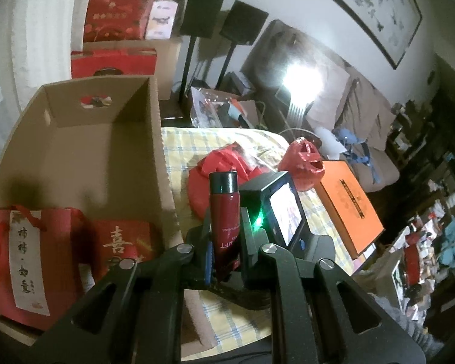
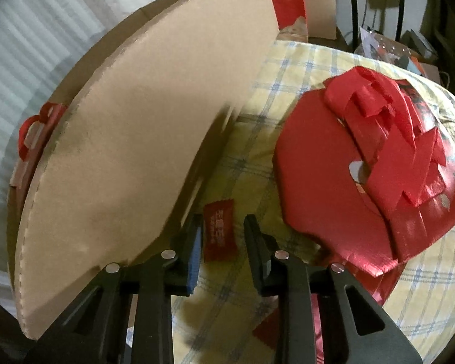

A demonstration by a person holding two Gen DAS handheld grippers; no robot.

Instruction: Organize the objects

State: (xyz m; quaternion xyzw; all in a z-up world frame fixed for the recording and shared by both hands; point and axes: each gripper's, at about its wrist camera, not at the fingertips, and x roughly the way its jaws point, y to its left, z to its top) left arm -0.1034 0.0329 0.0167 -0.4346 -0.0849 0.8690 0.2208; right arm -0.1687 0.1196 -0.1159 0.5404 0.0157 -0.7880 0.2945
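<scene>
Landmark: cardboard box [image 1: 85,139] on the checked cloth [image 1: 194,142]. Left-wrist view looks down into its open top; right-wrist view gets only the outer wall [image 2: 142,139], bulged by the lens and filling the left half of that frame.

Inside the box, near corner, seen from the left wrist only: a red gift bag [image 1: 30,261] with a white label, and a smaller red bag [image 1: 121,242] with gold characters beside it. The right-wrist view shows just a scrap of red handle [image 2: 30,133] past the box's far rim.

On the cloth to the right of the box: flat red bags [image 2: 348,188] in a loose pile, large and sharp in the right-wrist view, half hidden behind the bottle in the other [image 1: 209,182].

Further right of the box, left-wrist view only: orange box [image 1: 352,209], crumpled red bag [image 1: 303,163], small black device with lit screen [image 1: 282,209].

Left gripper [image 1: 226,242]: tongs pinching a red bottle [image 1: 224,221] with a dark cap, held upright just right of the box wall, above the cloth.

Right gripper [image 2: 223,236]: tongs spread, straddling a small red sachet [image 2: 218,230] that lies on the cloth close against the box's outer wall. Pads not pressing it. The sachet does not appear in the left-wrist view.
</scene>
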